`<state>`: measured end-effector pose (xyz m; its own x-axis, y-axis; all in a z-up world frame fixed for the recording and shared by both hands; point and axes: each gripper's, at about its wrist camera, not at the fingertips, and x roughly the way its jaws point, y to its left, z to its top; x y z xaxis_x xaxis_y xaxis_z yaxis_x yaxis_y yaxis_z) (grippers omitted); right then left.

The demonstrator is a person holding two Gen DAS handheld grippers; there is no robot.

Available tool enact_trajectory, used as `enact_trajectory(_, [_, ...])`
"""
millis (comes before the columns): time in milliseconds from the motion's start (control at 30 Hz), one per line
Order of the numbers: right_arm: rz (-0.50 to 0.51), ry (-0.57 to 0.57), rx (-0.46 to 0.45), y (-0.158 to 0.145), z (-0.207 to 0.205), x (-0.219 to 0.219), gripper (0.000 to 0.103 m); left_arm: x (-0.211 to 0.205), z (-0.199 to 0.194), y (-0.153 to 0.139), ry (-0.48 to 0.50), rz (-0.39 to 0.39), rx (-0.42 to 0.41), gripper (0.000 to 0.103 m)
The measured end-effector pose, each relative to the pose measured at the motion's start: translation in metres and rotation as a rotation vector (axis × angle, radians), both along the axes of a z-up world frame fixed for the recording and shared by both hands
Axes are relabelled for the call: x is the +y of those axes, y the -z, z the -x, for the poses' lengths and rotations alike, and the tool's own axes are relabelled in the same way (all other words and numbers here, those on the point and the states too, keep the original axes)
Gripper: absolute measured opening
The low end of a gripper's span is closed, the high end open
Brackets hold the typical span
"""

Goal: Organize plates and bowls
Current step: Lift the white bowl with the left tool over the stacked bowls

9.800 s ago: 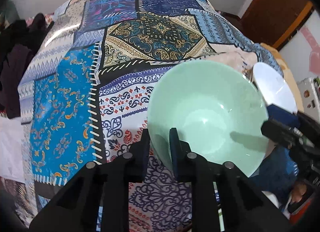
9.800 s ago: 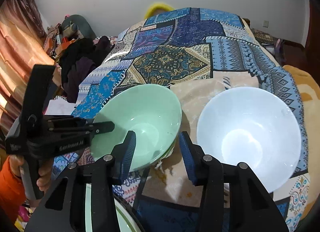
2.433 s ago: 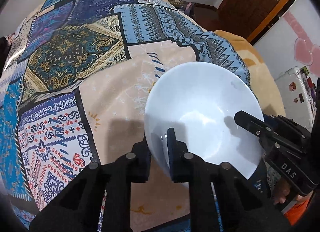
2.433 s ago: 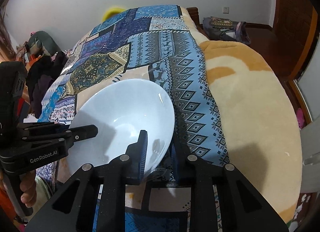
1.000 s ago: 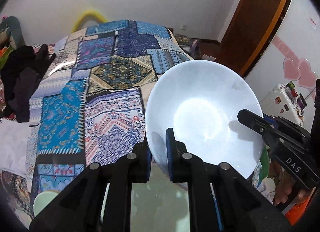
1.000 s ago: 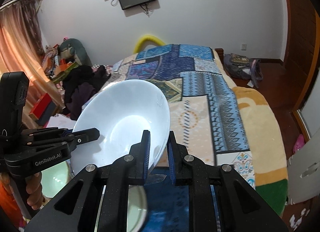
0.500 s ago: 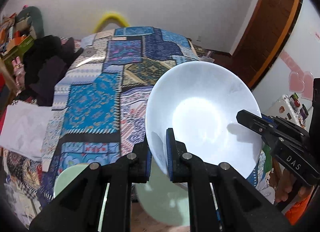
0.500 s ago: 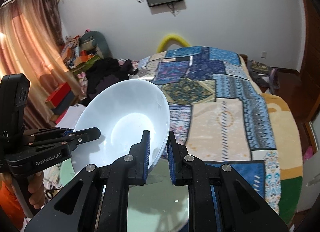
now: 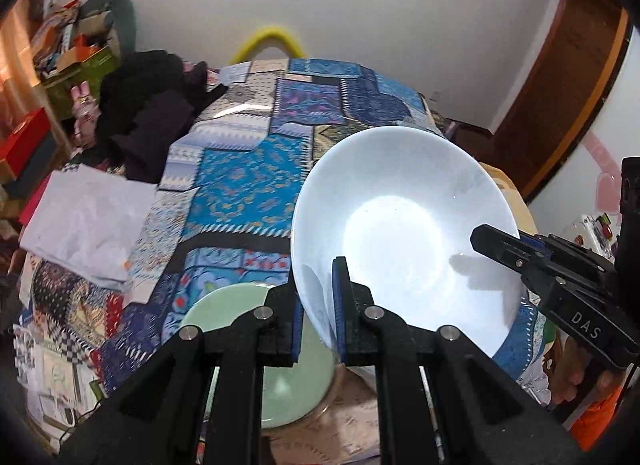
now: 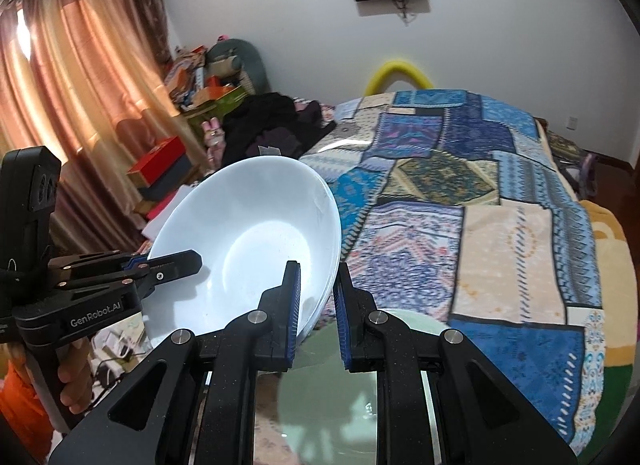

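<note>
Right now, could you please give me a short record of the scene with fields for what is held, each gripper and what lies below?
held item: white bowl, tilted, lifted clear of the bed
left gripper: shut on the bowl's near rim
right gripper: shut on the rim at the opposite side
below: green bowl on a glass surface
background: patchwork bedspread, dark clothes pile

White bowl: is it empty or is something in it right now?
Empty. The white bowl shows a bare, glossy inside in both wrist views, only reflected light at its bottom. It is held tilted, clamped at opposite rims by both grippers.
</note>
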<state>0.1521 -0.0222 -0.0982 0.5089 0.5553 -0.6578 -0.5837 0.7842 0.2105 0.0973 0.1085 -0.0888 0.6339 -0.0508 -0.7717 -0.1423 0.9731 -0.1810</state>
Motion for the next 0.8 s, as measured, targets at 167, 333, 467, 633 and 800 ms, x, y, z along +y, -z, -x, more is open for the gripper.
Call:
enact_trajectory(167, [0.01,-0.04,0.016,0.007,0.006,0.018,0.015,0.019,0.015,0.01,-0.035,-0.003,0.021,0.012])
enact_trajectory(333, [0.024,-0.072,0.044,0.018,0.012,0.036,0.015,0.035,0.026,0.021,-0.064,0.001,0.042,0.012])
enact_trajectory(467, [0.035,-0.087,0.067,0.026,0.015,0.046,0.015,0.045,0.031,0.03,-0.086,0.008,0.058,0.012])
enact_trajectory(633, [0.049,-0.1,0.105,0.037,0.019,0.057,0.015,0.055,0.036,0.043,-0.102,0.015,0.081,0.012])
enact_trajectory(800, [0.064,-0.111,0.143,0.049,0.021,0.066,0.015,0.063,0.039,0.058,-0.11,0.029,0.113,0.012])
